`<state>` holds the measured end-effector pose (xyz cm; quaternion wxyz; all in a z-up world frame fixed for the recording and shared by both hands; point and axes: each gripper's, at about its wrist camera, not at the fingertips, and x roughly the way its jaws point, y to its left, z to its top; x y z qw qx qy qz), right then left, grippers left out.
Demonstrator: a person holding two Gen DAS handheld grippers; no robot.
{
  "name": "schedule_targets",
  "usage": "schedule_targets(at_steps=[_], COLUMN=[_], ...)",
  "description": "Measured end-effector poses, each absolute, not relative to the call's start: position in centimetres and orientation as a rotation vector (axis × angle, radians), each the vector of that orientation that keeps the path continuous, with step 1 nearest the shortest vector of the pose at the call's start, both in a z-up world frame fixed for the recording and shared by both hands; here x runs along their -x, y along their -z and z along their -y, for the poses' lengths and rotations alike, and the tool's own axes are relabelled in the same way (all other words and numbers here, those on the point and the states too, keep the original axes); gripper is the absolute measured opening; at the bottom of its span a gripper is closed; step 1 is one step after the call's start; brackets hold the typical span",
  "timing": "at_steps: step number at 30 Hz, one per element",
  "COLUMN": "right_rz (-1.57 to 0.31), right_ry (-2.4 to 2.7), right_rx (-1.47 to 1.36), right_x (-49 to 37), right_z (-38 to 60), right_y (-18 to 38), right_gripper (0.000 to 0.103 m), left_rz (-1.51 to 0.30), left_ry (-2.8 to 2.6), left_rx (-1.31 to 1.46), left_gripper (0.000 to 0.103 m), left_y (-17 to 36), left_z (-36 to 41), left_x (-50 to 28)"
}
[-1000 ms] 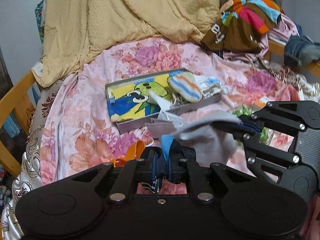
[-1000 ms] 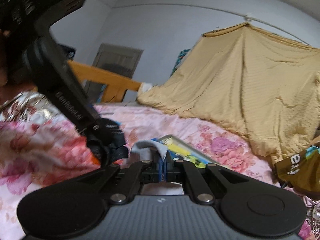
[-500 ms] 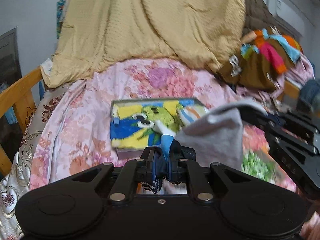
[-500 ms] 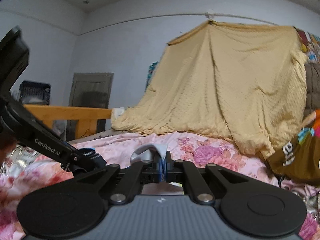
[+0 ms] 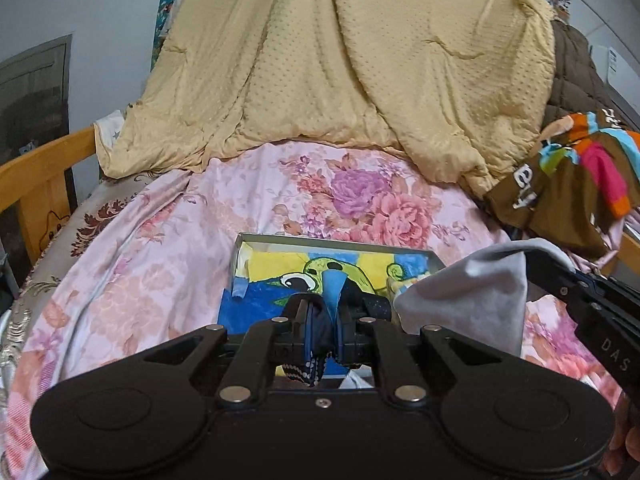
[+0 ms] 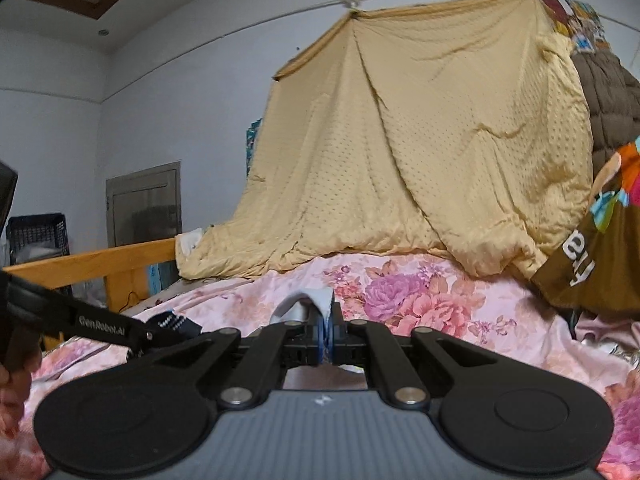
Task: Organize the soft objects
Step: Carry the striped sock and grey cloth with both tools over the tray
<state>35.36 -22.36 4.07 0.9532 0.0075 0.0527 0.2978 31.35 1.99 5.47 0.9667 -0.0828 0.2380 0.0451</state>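
My left gripper [image 5: 322, 320] is shut on a dark navy sock [image 5: 318, 334] with a light blue tip sticking up between the fingers. It hovers over the near end of a shallow box [image 5: 336, 240] lined with a yellow, blue and green cartoon picture. A grey cloth [image 5: 472, 300] hangs at the right, and my right gripper [image 5: 592, 304] is pinching it there. In the right wrist view, the right gripper [image 6: 328, 336] is shut on that grey cloth [image 6: 308, 304]. The left gripper [image 6: 172, 326] reaches in from the left. The box's right end is hidden behind the grey cloth.
The box lies on a pink floral sheet [image 5: 160, 260]. A tan quilt [image 5: 360, 80] hangs down behind it. A brown garment with bright patches [image 5: 560, 192] lies at the right. A wooden bed rail [image 5: 36, 168] runs along the left, with a black crate [image 6: 36, 236] beyond it.
Both grippers have swung toward the box, which now sits straight ahead of the left one. The grey cloth rose off the sheet. The right view rolled upright. Both grips are unchanged.
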Motion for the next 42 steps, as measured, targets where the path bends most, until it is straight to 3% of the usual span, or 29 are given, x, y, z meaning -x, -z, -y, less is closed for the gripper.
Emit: schedule_targets(at_steps=[20, 42], right_rz=[-0.198, -0.317], right_ry=[-0.618, -0.635], right_rx=[-0.182, -0.228], right_x=[-43.3, -45.4], right_z=[20.0, 17.9], right_y=[-0.5, 2.0], right_gripper=[0.002, 0.002], left_rz=[-0.502, -0.572], left_ry=[-0.163, -0.192], left_rx=[0.239, 0.292], left_gripper=[0.011, 0.012], left_y=[-0.2, 3.3], left_z=[-3.2, -3.8], left_x=[-40.5, -42.8])
